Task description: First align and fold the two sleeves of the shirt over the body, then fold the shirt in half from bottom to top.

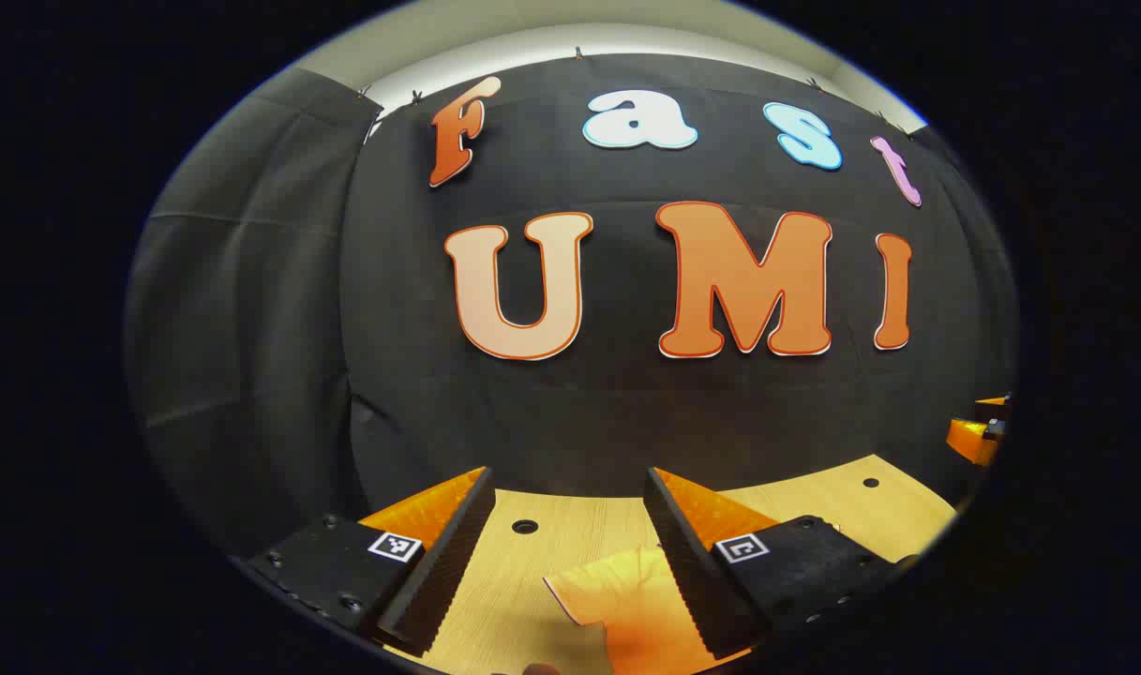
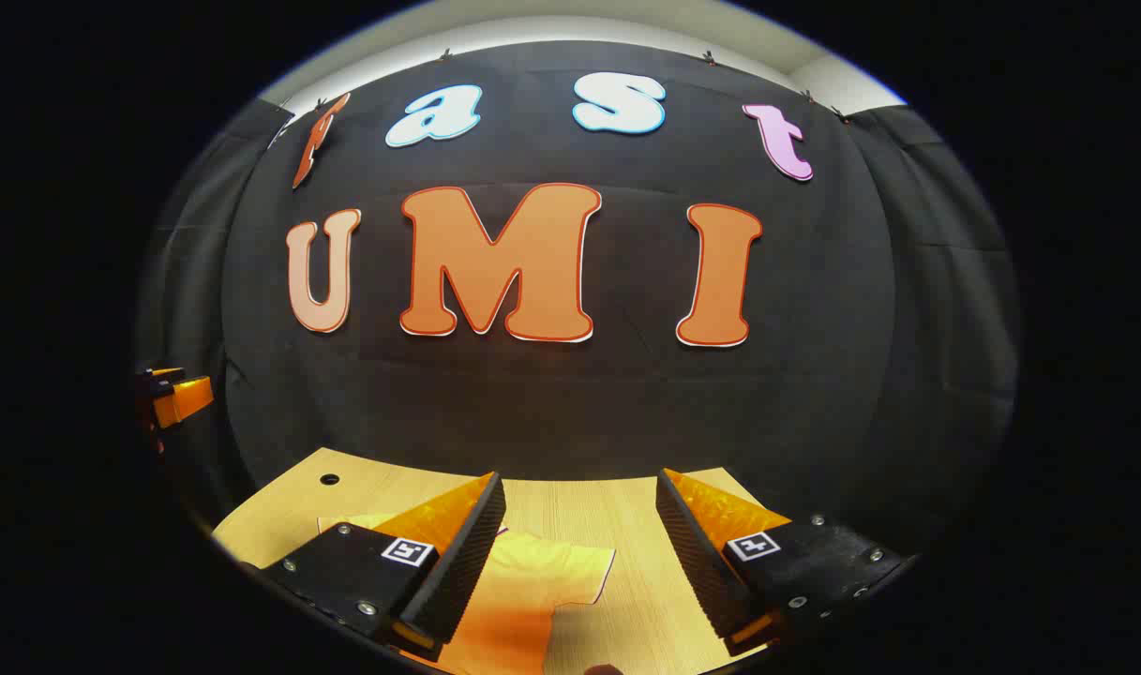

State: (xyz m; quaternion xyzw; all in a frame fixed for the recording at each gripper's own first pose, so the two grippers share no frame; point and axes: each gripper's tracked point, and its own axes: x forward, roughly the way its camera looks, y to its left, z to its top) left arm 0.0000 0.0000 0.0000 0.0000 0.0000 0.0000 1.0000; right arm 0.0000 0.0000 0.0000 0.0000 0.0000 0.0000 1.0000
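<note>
Black cloth walls close off the booth behind a pale wooden surface [image 1: 551,553] with small round holes in it.

Seen in the left gripper view, the left claw [image 1: 570,506] hangs above that surface with its fingers spread wide, nothing between them. Just past and below its right finger, a sleeve of the orange shirt [image 1: 626,600] lies flat on the wood, partly hidden under that finger. Farther off, at the right edge, part of the other claw shows, too little to tell its state there.

Seen in the right gripper view, the right claw [image 2: 579,511] is likewise wide open and holds nothing, raised above the surface [image 2: 626,525]. The shirt [image 2: 532,586] lies flat below its left finger, one sleeve reaching out toward the middle of the gap between the fingers. At the far left edge a bit of the left claw shows.
</note>
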